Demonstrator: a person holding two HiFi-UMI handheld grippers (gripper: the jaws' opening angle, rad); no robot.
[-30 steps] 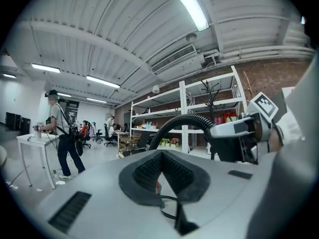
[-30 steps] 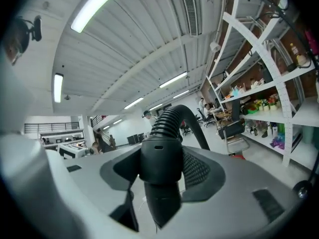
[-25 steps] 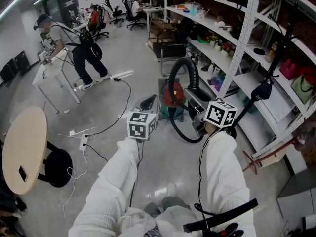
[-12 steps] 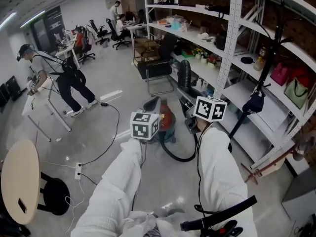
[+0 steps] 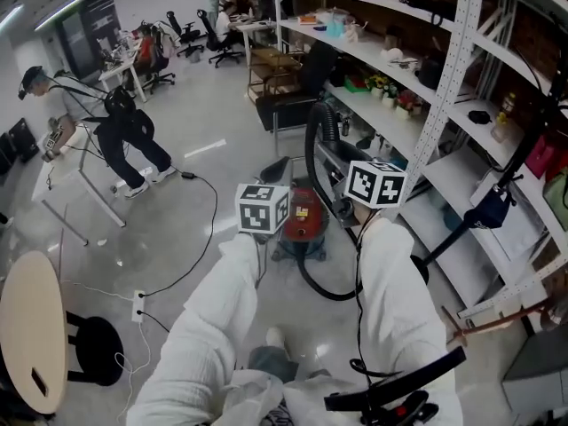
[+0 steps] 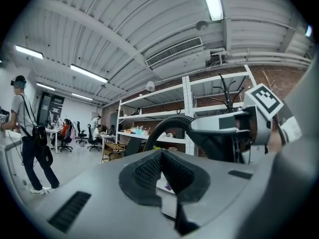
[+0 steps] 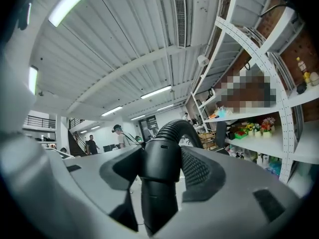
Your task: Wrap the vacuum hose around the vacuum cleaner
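Looking steeply down, the head view runs from a round, pale wood-topped table (image 5: 31,322) and a black round stool (image 5: 96,349) at far left to a steel rack (image 5: 444,105) at right. A person (image 5: 102,118) bends over a white desk beyond the table. A thin black cable (image 5: 210,229) curves across the glossy grey floor (image 5: 195,167).

The left gripper (image 6: 162,169) is held up, well above the floor. Its ribbed black pads meet at the tips and hold nothing.

The vacuum cleaner (image 5: 302,216), a squat red canister with a dark base, stands on the floor ahead of the person, between the two white-sleeved arms. Its hose (image 5: 311,145) is black and corrugated. It arches high above the canister, and a second loop sags to the floor just right of it.

The right gripper (image 7: 160,171) is clamped on the hose at its smooth, rigid black cuff (image 7: 159,158), which fills the gap between the textured pads. The ribbed length bends away above the cuff.

A black chair (image 5: 288,105) stands before the rack. The rack has white perforated uprights and flat white shelves. Pale tubs (image 5: 335,23) sit on an upper shelf; their contents cannot be made out.
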